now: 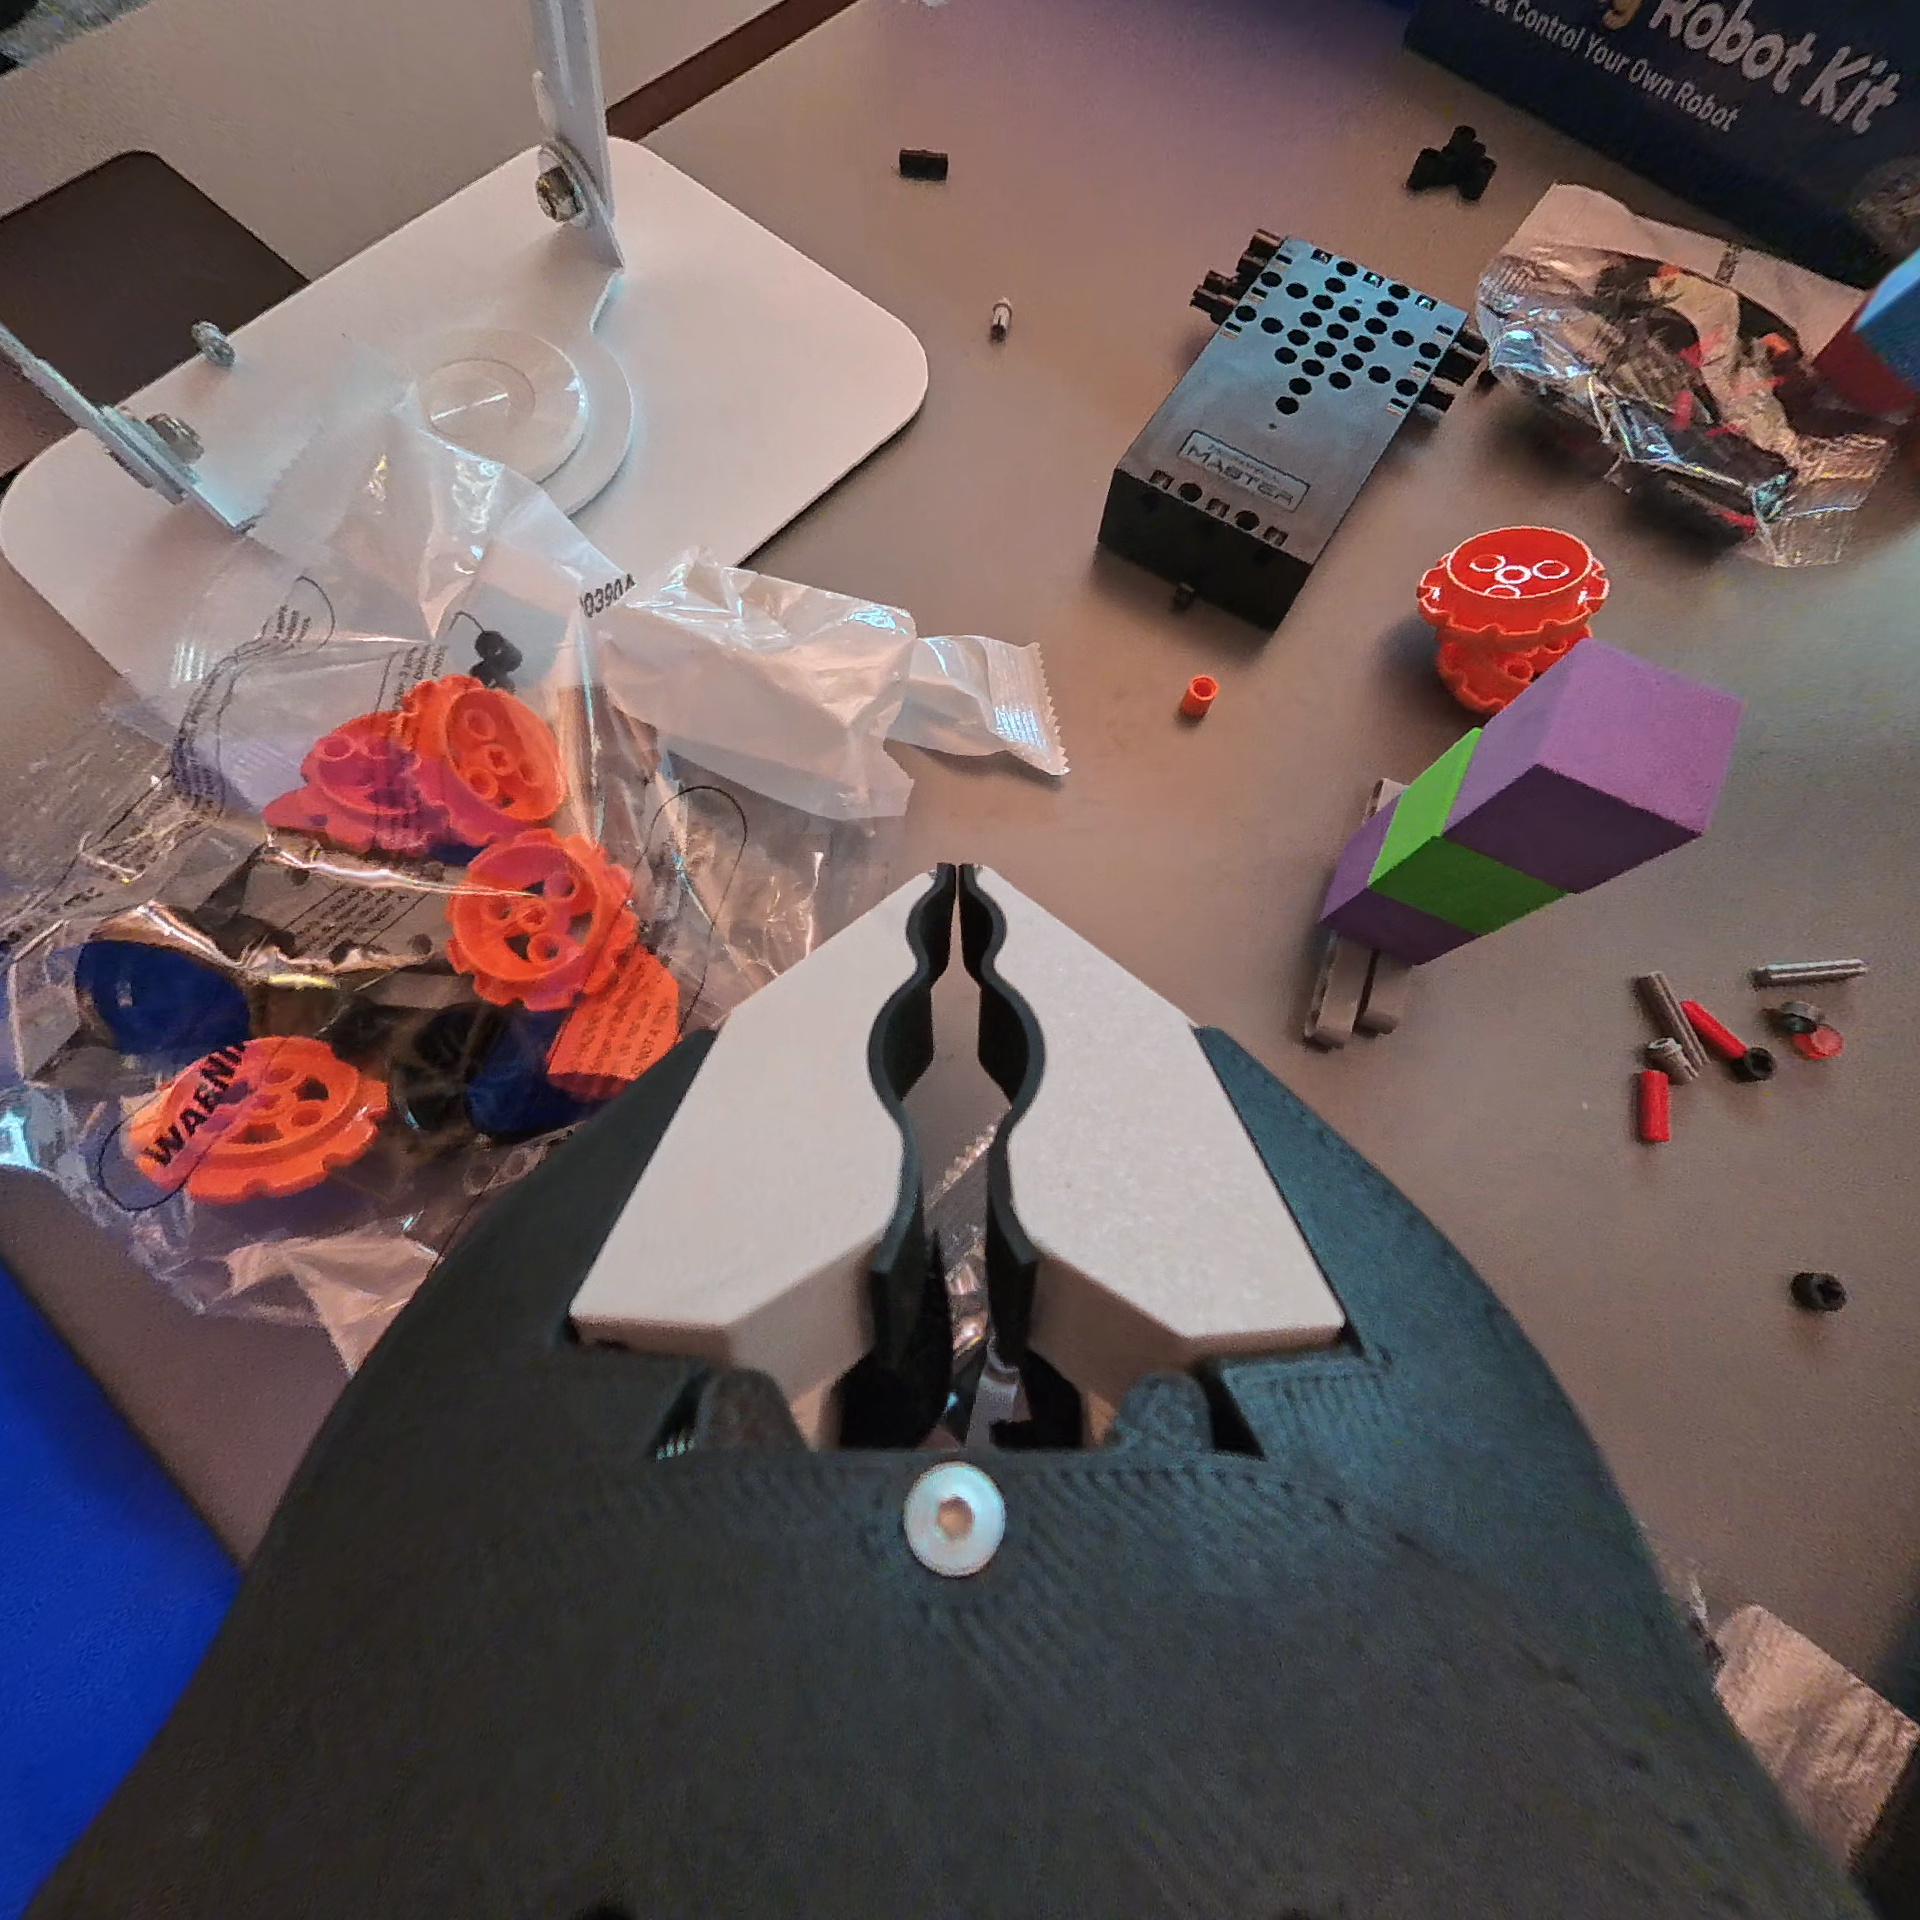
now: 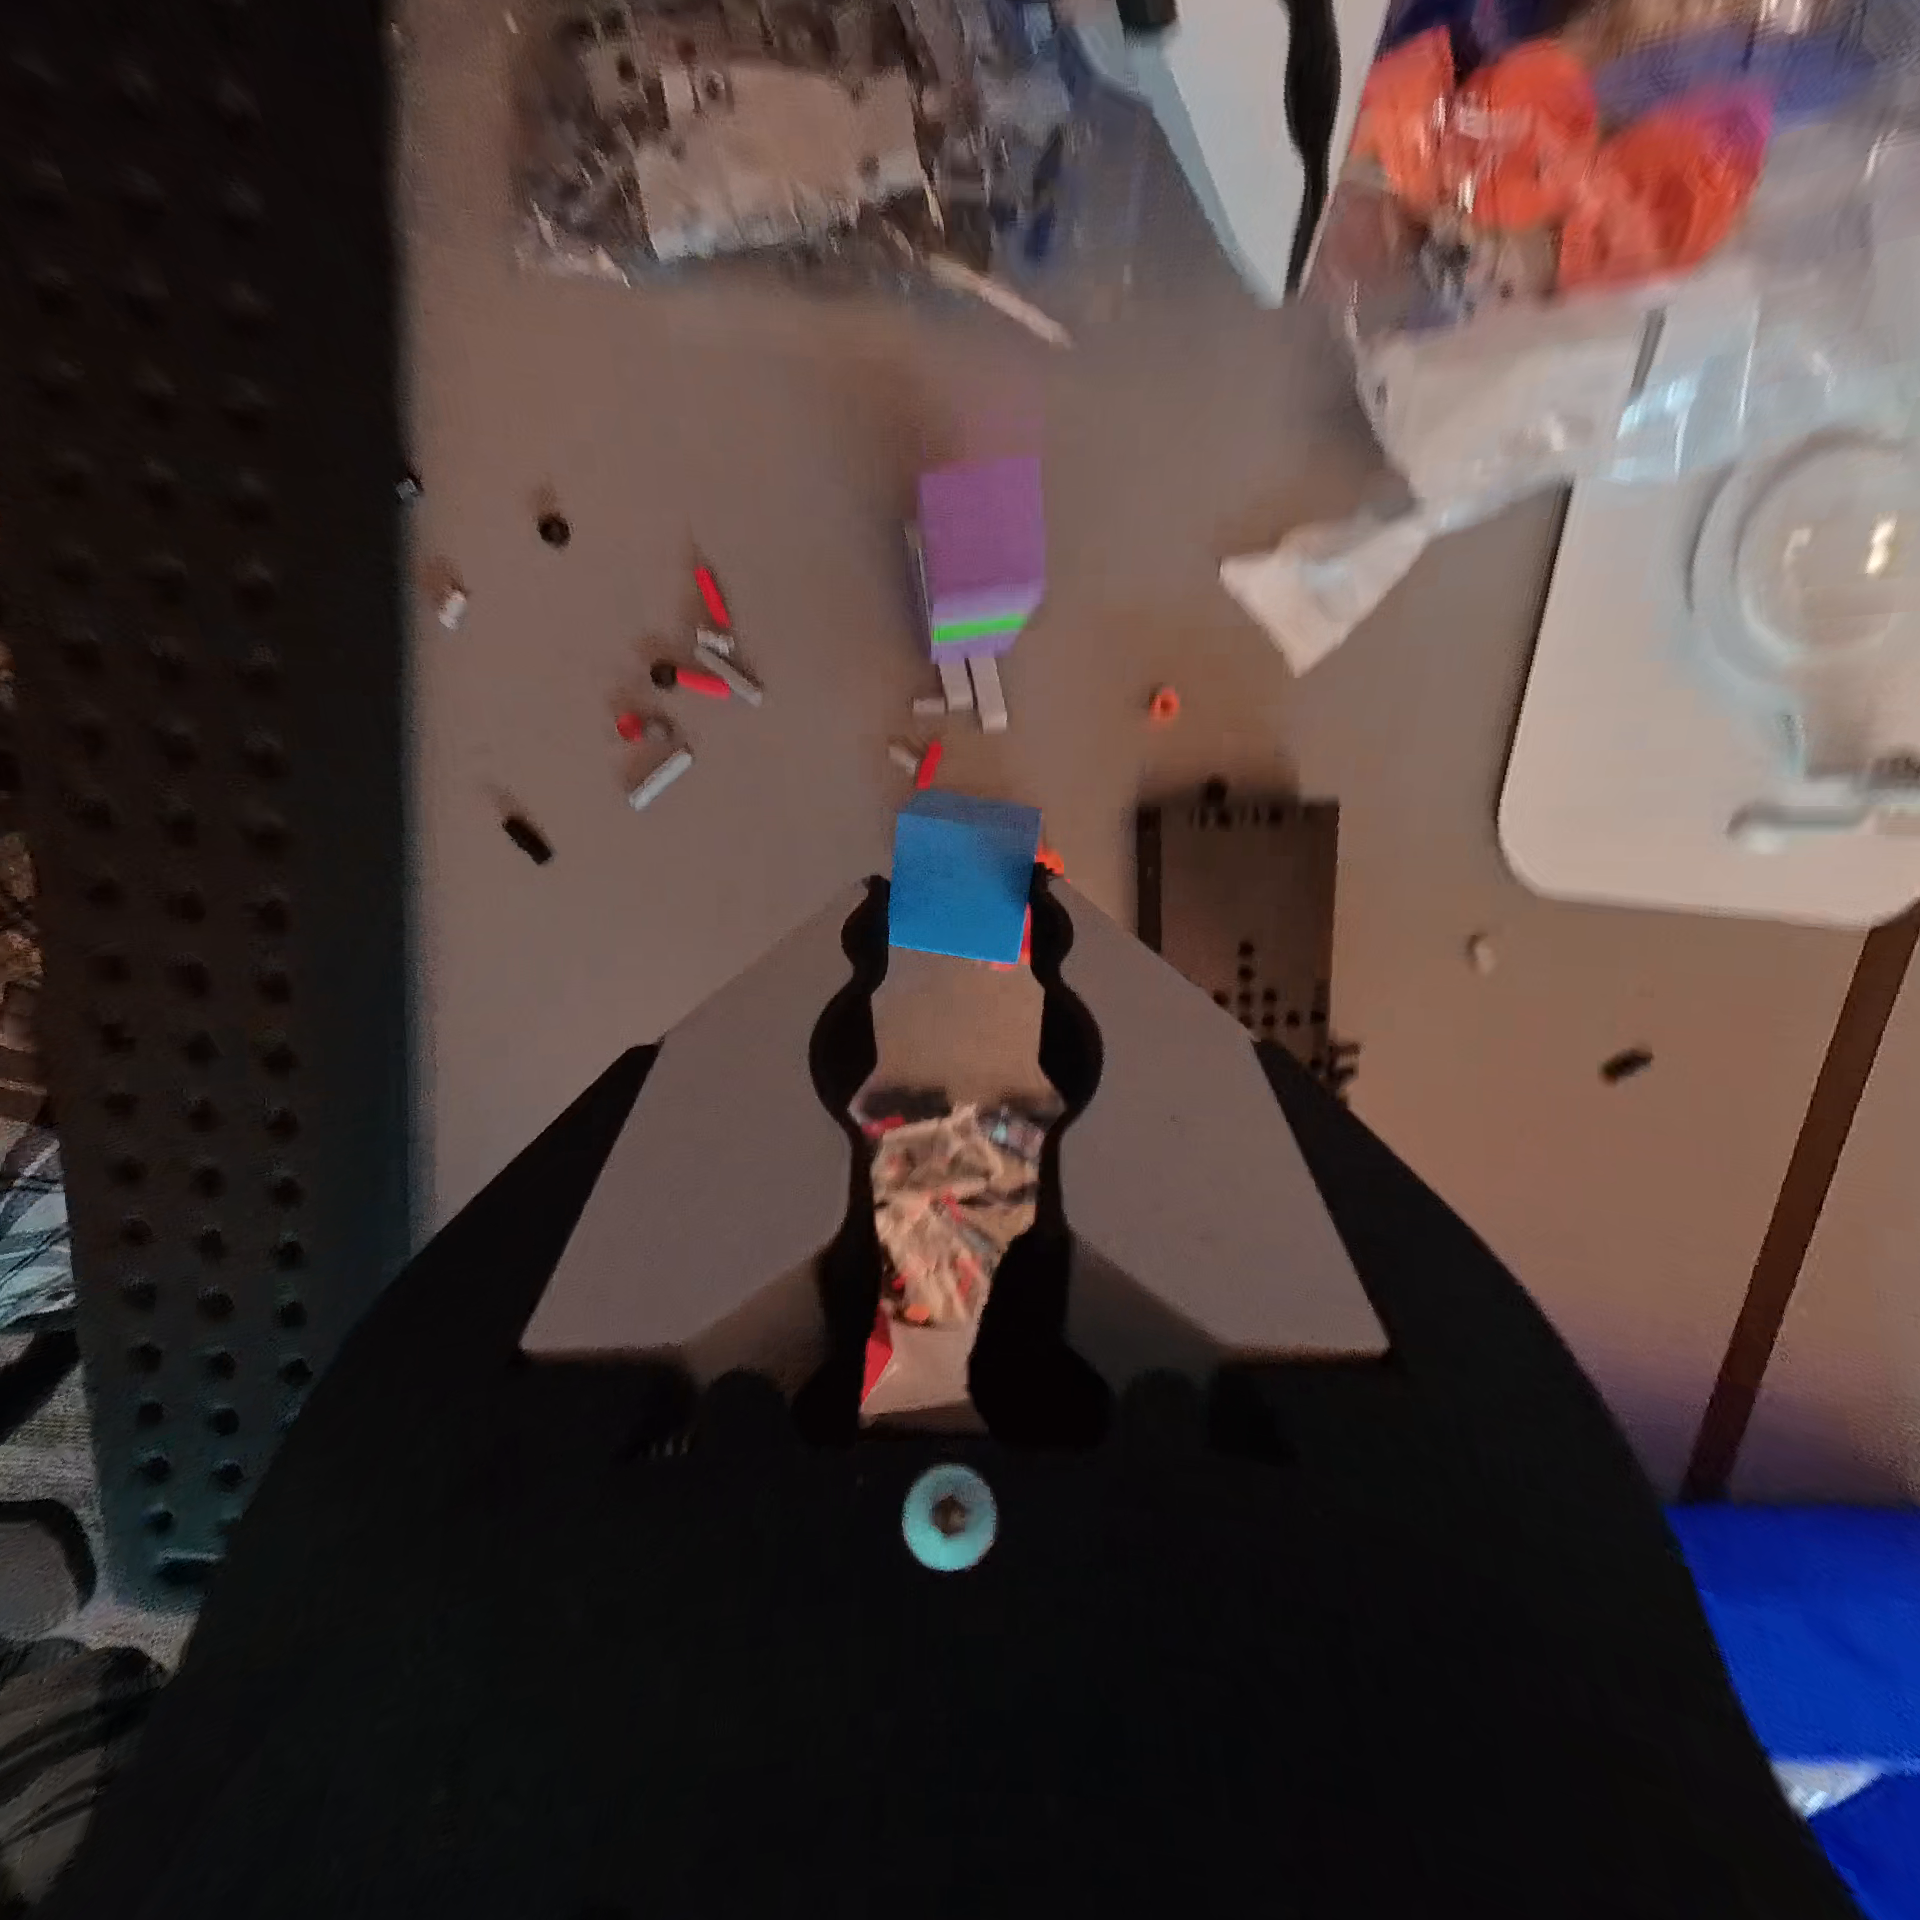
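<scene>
My left gripper (image 1: 956,881) is shut and empty, with its tips over bare table just right of a clear bag of orange gear wheels (image 1: 520,914). A leaning stack of purple and green blocks (image 1: 1538,821) stands on grey beams to its right, also seen in the right wrist view (image 2: 982,540). My right gripper (image 2: 961,891) is shut on a blue block (image 2: 961,873) with a red piece (image 2: 1027,940) showing at its edge, held above the table. The blue block (image 1: 1896,312) shows at the right edge of the left wrist view. The right wrist view is blurred.
A black perforated control box (image 1: 1278,416) (image 2: 1236,914), a white stand base (image 1: 499,343) (image 2: 1714,675), stacked orange wheels (image 1: 1512,613), loose red and grey pins (image 1: 1704,1029) (image 2: 696,675), a crumpled parts bag (image 1: 1683,384), a blue carton (image 1: 1662,83) and a dark studded plate (image 2: 208,727) lie around. The right tips stand about 20 cm off the dark studded plate (image 2: 208,727).
</scene>
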Demonstrator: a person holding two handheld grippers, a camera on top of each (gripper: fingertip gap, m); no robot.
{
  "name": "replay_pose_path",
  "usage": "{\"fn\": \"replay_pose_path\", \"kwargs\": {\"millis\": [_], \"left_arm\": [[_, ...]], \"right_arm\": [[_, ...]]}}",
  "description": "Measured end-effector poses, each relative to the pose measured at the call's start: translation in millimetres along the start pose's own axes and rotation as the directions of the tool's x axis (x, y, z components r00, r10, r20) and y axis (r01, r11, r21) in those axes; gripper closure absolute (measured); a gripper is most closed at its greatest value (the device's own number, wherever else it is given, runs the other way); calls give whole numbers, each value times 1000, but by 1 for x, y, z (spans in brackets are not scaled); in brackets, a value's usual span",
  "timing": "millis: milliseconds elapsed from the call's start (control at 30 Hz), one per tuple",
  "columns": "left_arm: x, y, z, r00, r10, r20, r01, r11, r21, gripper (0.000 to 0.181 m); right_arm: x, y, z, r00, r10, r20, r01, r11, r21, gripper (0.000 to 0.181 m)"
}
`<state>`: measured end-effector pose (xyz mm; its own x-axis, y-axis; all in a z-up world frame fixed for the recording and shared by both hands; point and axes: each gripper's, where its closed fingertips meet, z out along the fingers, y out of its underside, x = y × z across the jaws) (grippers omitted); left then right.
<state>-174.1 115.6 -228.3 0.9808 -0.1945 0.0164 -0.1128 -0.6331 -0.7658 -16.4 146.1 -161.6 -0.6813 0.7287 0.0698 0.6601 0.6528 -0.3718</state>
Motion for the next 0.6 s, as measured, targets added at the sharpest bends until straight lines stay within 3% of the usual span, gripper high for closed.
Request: {"fn": "replay_pose_path", "kwargs": {"millis": [233, 600], "left_arm": [[-1, -2, -4, 1000, 4, 2, -4, 1000, 14, 181], [-2, -3, -3, 1000, 7, -1, -7, 1000, 12, 181]], "right_arm": [[4, -51, 23, 991, -114, 74, 116, 993, -21, 155], [0, -66, 36, 975, -190, 114, 200, 976, -81, 155]]}}
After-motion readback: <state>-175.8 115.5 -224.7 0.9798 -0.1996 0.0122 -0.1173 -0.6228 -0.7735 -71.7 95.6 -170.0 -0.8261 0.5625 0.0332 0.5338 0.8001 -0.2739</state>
